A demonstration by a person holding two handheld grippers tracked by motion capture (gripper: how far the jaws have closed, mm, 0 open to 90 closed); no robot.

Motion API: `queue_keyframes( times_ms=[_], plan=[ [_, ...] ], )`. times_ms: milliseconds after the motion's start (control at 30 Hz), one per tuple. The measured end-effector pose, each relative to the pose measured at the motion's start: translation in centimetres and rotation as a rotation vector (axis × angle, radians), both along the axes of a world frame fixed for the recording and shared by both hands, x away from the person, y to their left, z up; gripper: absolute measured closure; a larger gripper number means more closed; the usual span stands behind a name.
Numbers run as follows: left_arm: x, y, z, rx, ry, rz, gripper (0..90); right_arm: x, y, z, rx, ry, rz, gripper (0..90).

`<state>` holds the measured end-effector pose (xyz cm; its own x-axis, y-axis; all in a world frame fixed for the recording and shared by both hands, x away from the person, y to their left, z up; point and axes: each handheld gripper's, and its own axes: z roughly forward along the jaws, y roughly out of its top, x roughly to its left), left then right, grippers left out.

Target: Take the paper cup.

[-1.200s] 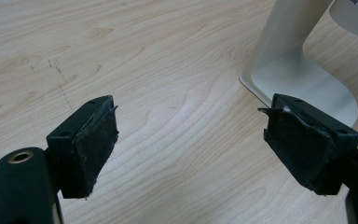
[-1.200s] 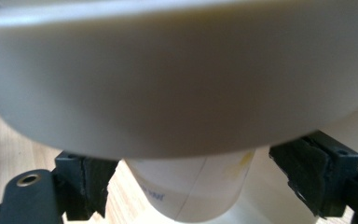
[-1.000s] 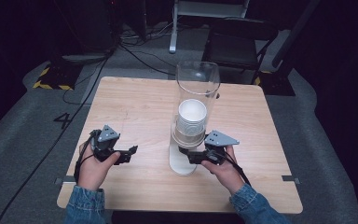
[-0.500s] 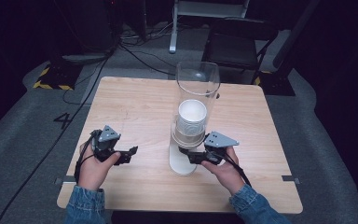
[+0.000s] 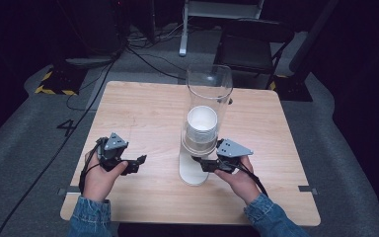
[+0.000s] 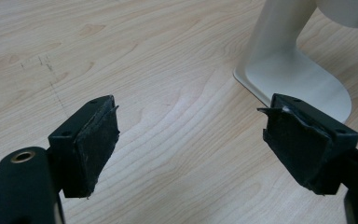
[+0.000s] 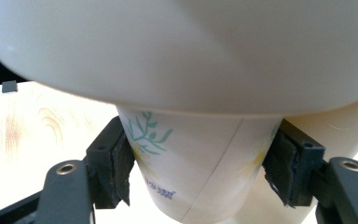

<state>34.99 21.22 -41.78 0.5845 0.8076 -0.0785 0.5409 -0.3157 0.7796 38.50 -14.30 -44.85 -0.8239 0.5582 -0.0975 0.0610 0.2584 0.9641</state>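
My right gripper (image 7: 200,175) has its jaws clamped on the paper cup (image 7: 191,168) under the dispenser (image 5: 205,118); my left gripper (image 6: 191,149) hovers over the tabletop (image 5: 148,108), jaws wide.

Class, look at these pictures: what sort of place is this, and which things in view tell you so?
Probably a lab or recording studio: a bare wooden table on grey carpet, cables across the floor, and a cup dispenser set up for trials.

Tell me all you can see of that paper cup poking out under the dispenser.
The paper cup is white with green sprigs, yellow flowers and small blue print, and a seam down its side. It hangs upright, its top hidden inside the white dispenser. The right gripper is clamped on its two sides.
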Motion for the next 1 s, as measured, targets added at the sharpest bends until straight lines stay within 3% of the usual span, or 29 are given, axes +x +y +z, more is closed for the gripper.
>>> queue_keyframes(
  times_ms=[833,933,1000],
  plan=[
    [0.2,0.0,-0.3,-0.001,0.007,-0.003,17.8,-0.4,0.2,-0.3,0.056,0.074,-0.001,32.2],
    [0.2,0.0,-0.3,-0.003,0.007,-0.002,17.8,-0.4,0.4,-0.6,0.08,0.151,0.018,33.0],
    [0.1,0.0,-0.3,-0.003,0.006,-0.002,17.8,-0.3,0.5,-1.1,0.023,0.191,0.018,33.3]
  ],
)
